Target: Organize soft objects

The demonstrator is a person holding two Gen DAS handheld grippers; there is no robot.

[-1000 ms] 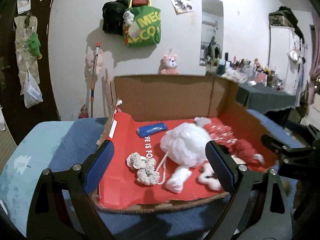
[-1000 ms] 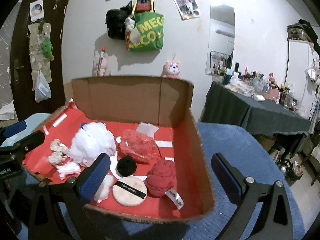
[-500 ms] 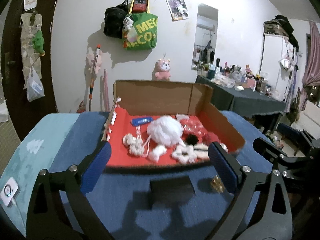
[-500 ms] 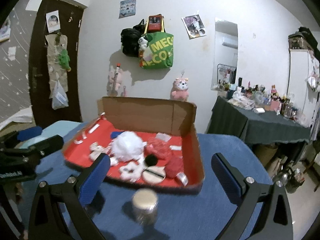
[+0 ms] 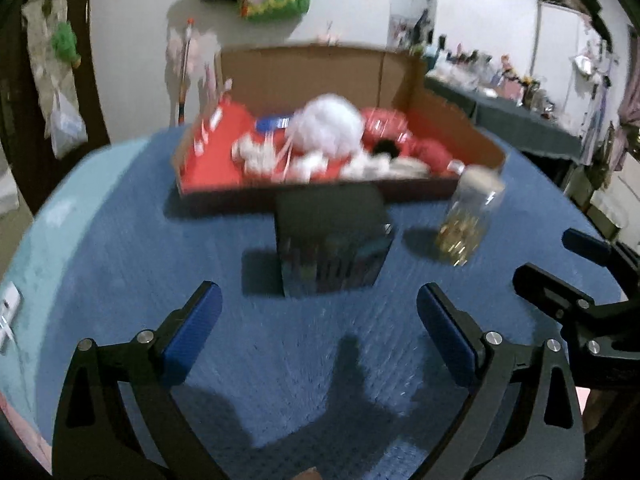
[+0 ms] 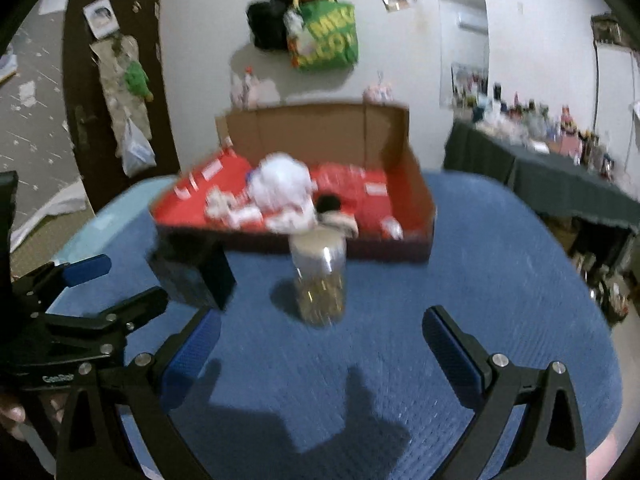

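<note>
- Both grippers have pulled well back from the cardboard tray (image 5: 452, 112) over the last second; a second ago each camera looked straight down into it, and now it sits toward the far edge of the blue-covered desk (image 5: 120, 260). Both views are motion-blurred.
- Left gripper (image 5: 316, 320): jaws wide open, nothing between them, over bare blue cover near the front edge.
- Soft objects, inside the tray on its red lining: white knotted cord (image 5: 256, 156) at the left, white fluffy ball (image 5: 328, 128) in the middle, red pieces (image 5: 432, 152) at the right. Their positions look unchanged.
- The retreat brings two things into view in front of the tray: a dark box (image 5: 332, 240), then a clear jar (image 6: 320, 276) with gold bits.
- Right gripper (image 6: 320, 332): jaws wide open, empty, the jar straight ahead.
- Judgement: with soft things gathered in the tray and both grippers clear, this fits either a finished sort or a pause between picks.
</note>
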